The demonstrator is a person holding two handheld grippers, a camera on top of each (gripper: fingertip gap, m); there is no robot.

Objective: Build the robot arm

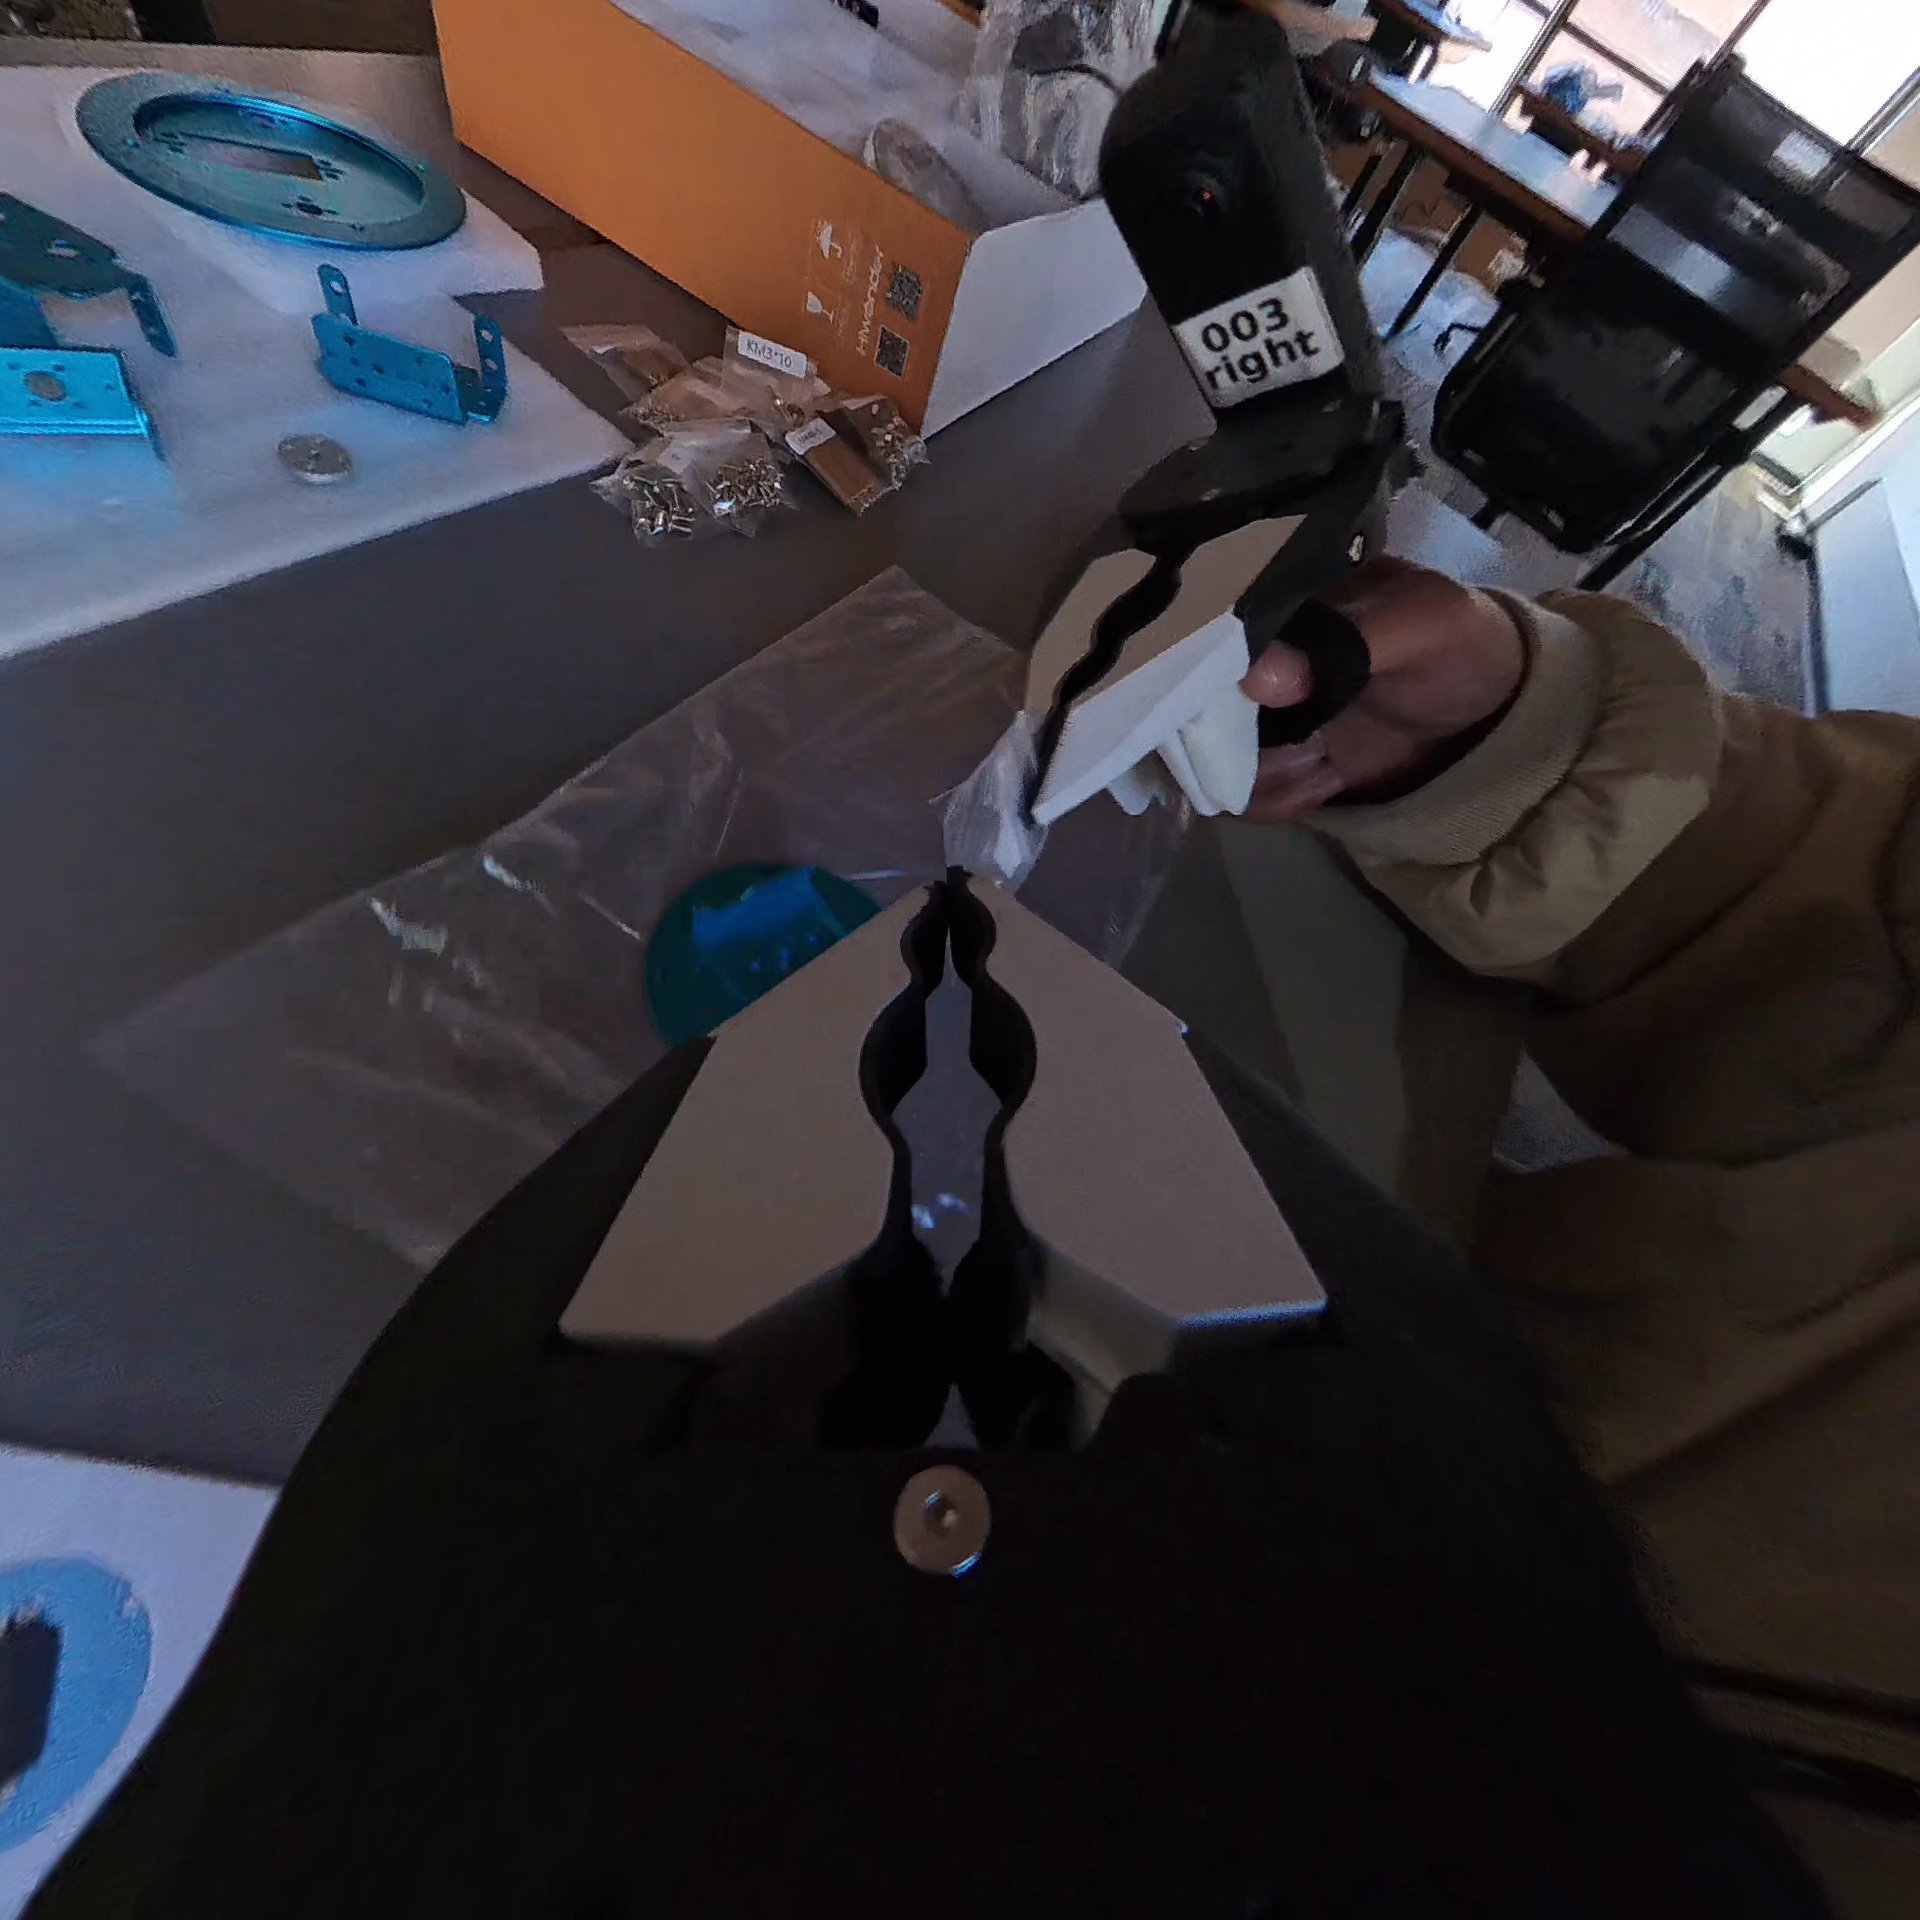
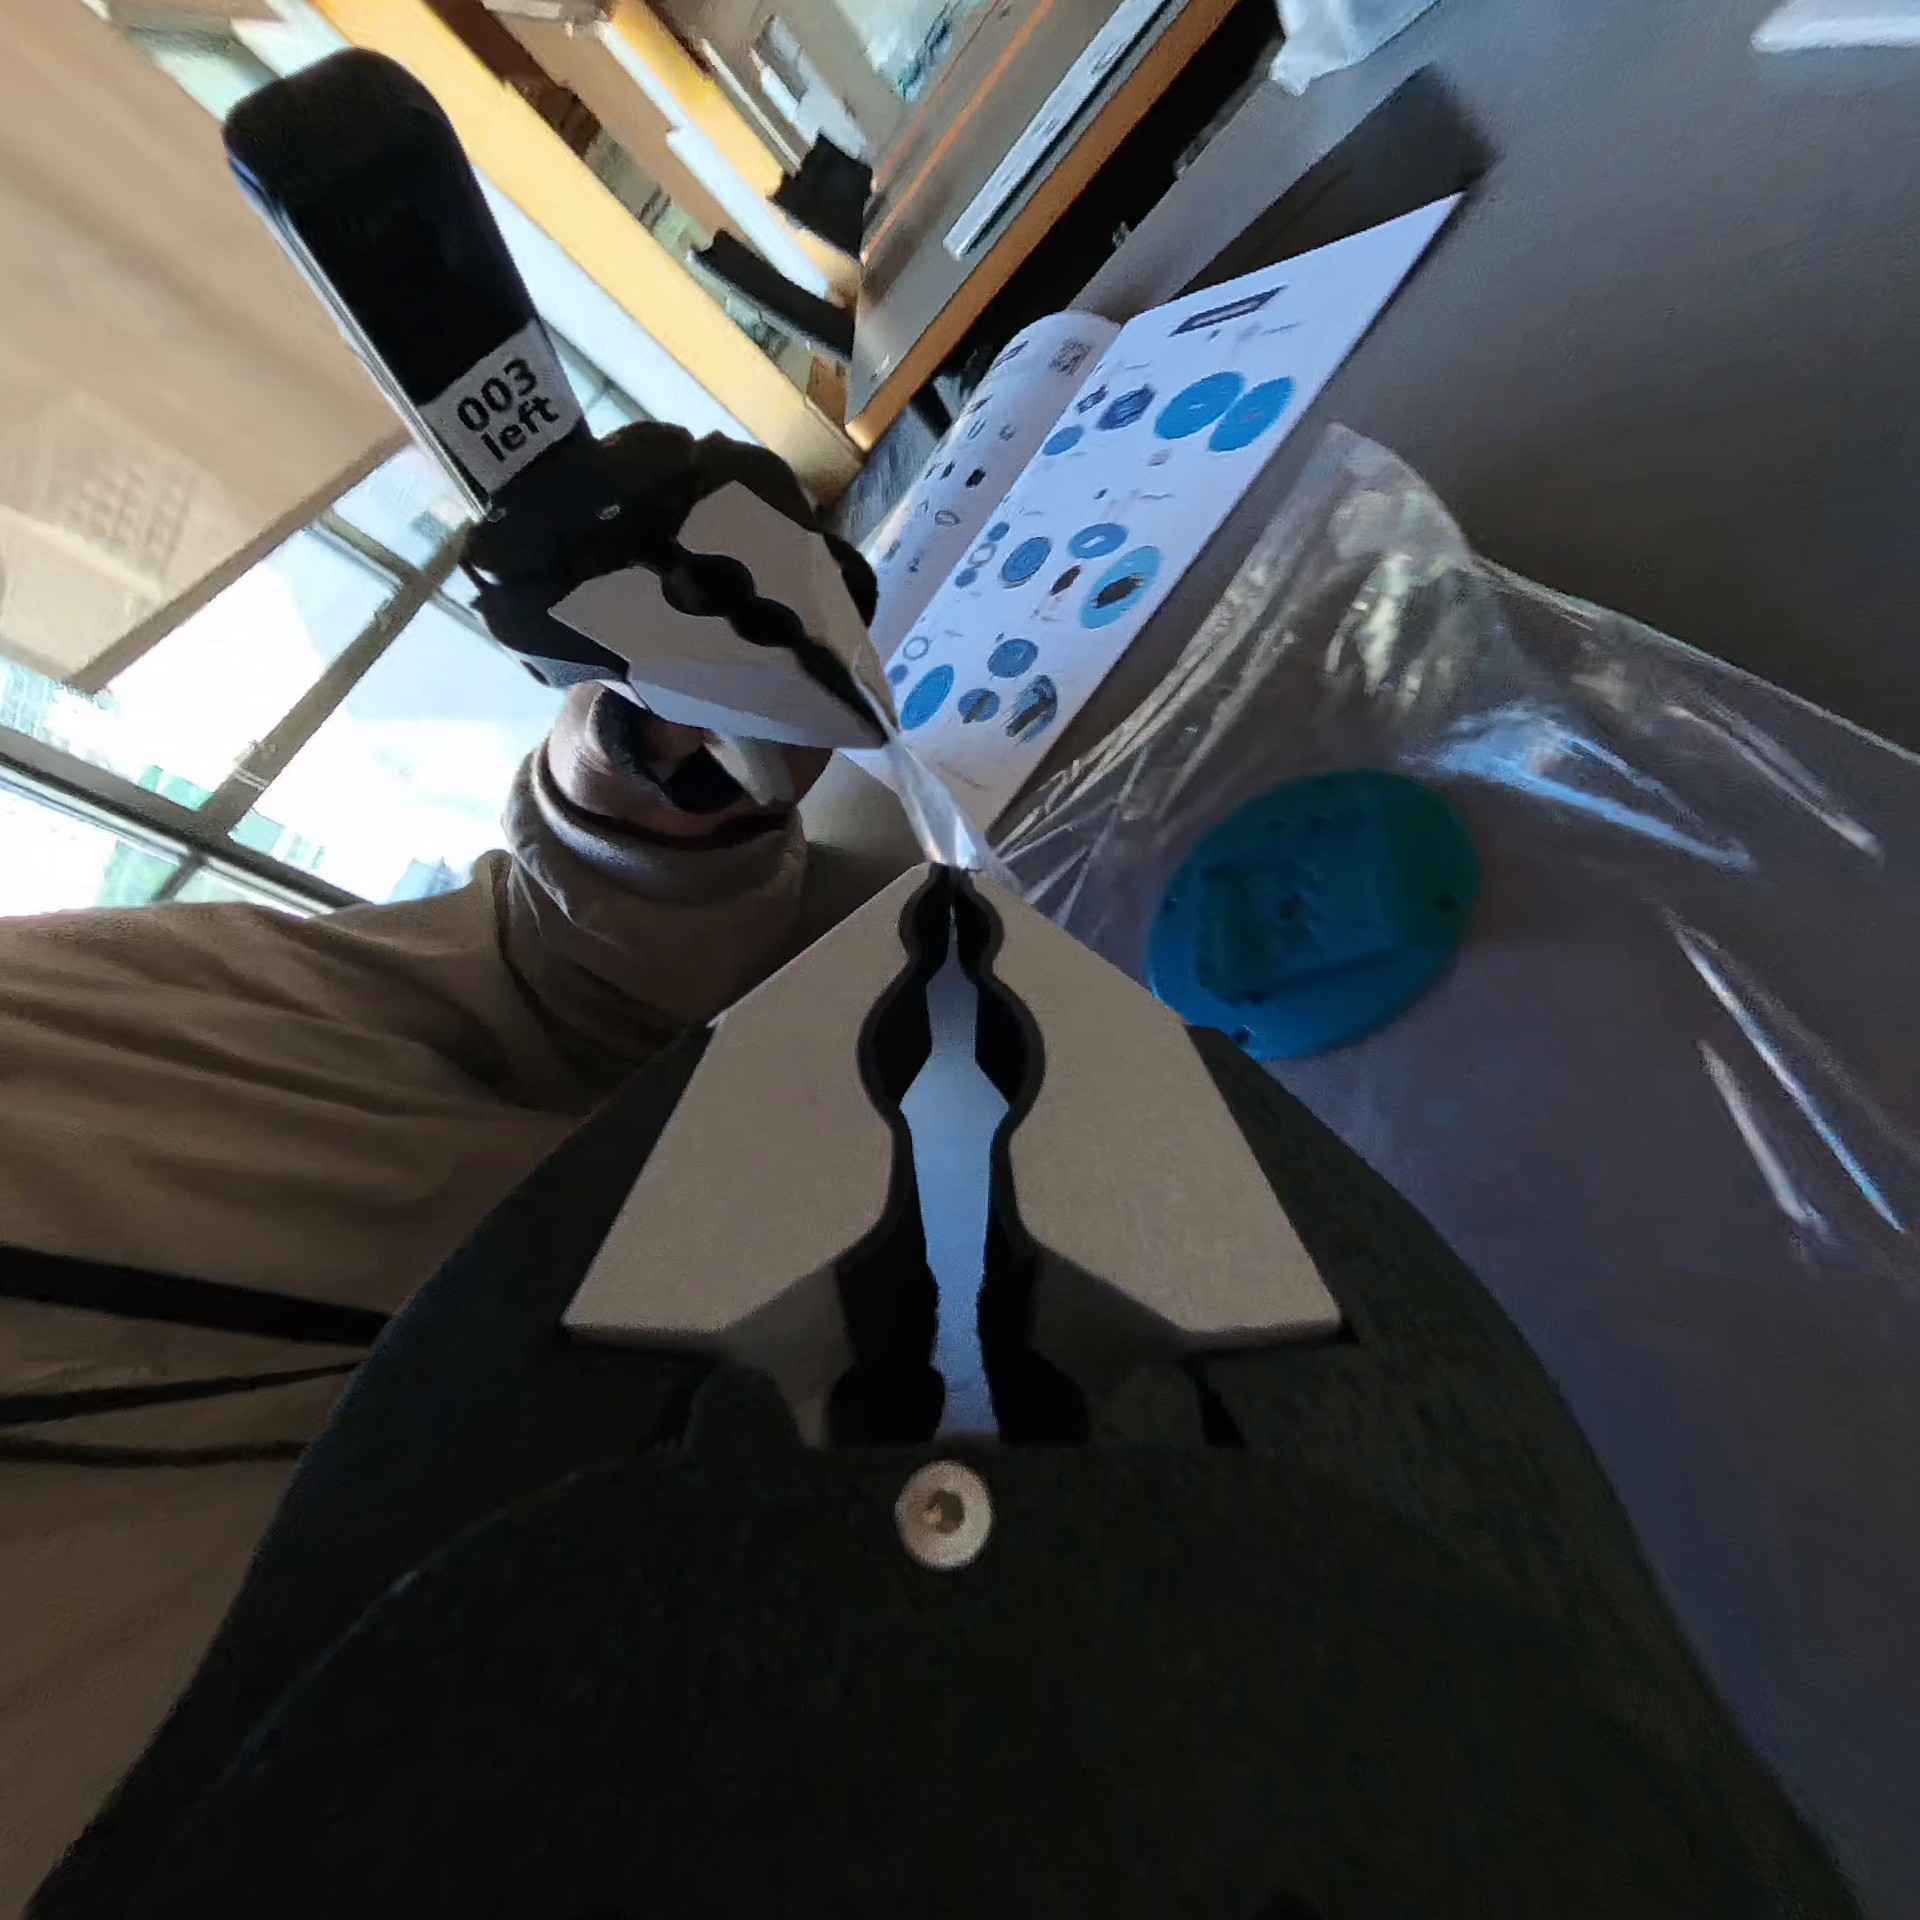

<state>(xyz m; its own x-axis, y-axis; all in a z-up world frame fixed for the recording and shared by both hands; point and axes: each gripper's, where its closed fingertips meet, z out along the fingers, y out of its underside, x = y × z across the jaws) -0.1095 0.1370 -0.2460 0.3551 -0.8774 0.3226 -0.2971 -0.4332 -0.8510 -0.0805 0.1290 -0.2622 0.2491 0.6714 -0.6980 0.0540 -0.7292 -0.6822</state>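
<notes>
A clear plastic bag [image 1: 582,935] lies on the grey table with a round blue metal plate [image 1: 727,951] inside it; the bag [image 2: 1507,727] and the plate [image 2: 1311,914] also show in the right wrist view. My left gripper [image 1: 954,883] is shut on the bag's edge. My right gripper [image 2: 951,871] is shut on the same edge, close beside it. The right gripper [image 1: 1029,810] shows in the left wrist view, and the left gripper [image 2: 883,732] in the right wrist view. The film is stretched taut between the two tips.
Blue metal brackets [image 1: 410,353] and a blue ring [image 1: 270,156] lie on white foam at the back left. Small bags of screws [image 1: 727,447] sit by an orange box [image 1: 727,177]. A printed parts sheet [image 2: 1132,499] lies beside the bag. A black chair [image 1: 1662,312] stands beyond. Left and right tips are no more than a few centimetres apart.
</notes>
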